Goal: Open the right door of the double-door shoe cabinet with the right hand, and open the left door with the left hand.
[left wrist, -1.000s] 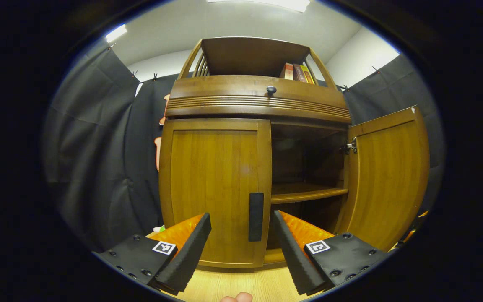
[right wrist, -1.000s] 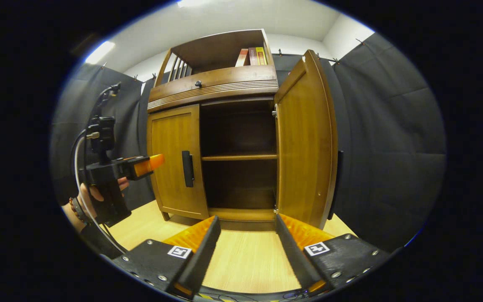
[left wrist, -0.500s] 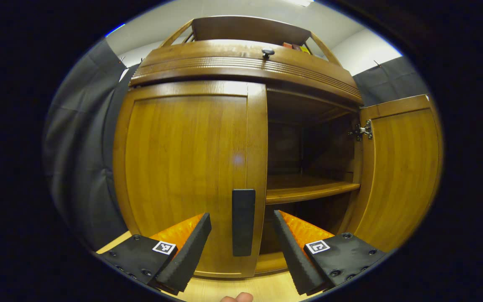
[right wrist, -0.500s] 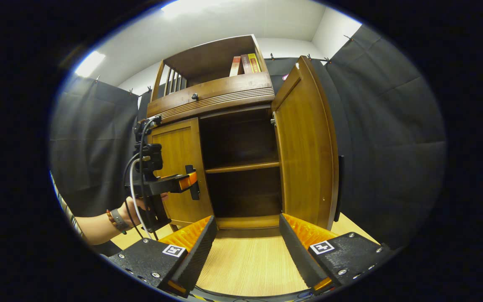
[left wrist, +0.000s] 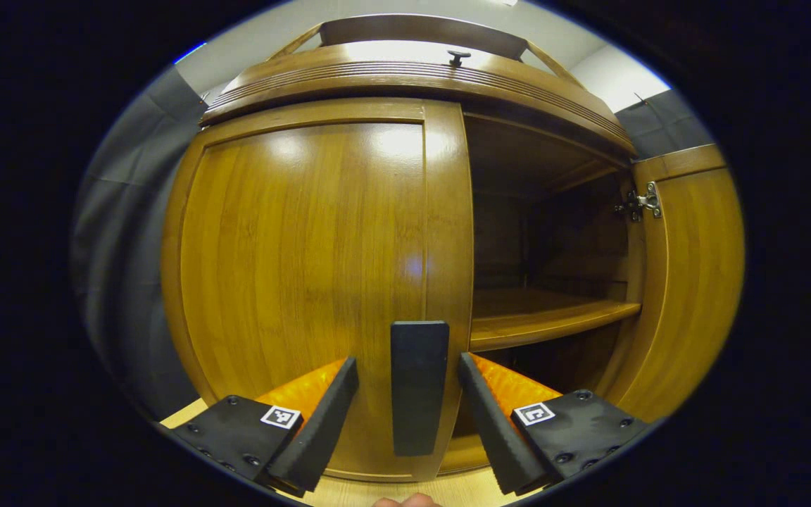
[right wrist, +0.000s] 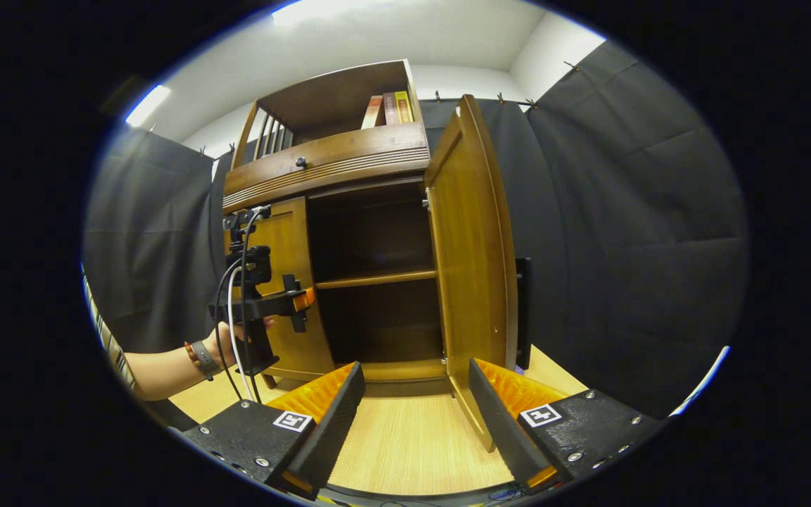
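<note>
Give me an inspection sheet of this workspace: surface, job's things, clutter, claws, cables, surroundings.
Surface: pale wooden floor in front of the cabinet.
Job's things: brown wooden double-door shoe cabinet; right door swung wide open; left door shut, its black bar handle between the left claw's fingers.
Clutter: a few upright books on the cabinet's top shelf.
Claws: left claw open, fingers either side of the handle, not pressing it; right claw open, holding nothing, back from the cabinet.
Cables: white and black leads hang from the left claw's body.
Surroundings: black cloth booth walls, white ceiling, a person's forearm.
</note>
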Demonstrator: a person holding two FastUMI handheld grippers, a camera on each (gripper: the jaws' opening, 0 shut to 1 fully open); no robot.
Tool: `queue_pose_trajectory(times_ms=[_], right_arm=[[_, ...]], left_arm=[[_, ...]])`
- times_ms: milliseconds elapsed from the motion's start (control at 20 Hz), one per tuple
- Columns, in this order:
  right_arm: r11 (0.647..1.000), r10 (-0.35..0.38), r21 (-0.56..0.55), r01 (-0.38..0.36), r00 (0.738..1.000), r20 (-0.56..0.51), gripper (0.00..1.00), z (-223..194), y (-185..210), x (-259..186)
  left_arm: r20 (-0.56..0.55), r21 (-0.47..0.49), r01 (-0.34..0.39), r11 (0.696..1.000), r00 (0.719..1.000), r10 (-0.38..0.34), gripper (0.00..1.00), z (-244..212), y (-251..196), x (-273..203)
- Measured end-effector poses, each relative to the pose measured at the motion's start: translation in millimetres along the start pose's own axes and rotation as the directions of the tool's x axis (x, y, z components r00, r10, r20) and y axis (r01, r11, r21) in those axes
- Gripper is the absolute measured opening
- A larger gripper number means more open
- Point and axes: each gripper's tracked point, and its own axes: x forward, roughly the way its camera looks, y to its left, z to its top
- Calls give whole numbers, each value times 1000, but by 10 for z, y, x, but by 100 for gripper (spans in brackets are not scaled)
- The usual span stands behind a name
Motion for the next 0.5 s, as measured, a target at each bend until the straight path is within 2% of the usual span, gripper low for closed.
queue_pose_trajectory(times_ms=[250,300,450,500], right_arm=[[1000,8,-8,-8,1000,7,92,19,-19,-23],[1000,11,-8,-11,1000,6,92,11,-11,-19],[1000,8,-11,-8,1000,-8,92,-42,-8,-30],[1000,8,-7,-8,1000,-9,92,-53,2,-48]], left_arm=[[3,-66,27,997,1000,-27,66,-6,48,4],[4,-73,50,996,999,-50,59,-2,-11,10],[-5,-53,44,998,999,-44,41,-30,-102,0],[-9,-59,50,997,999,-51,39,-25,-101,-4]])
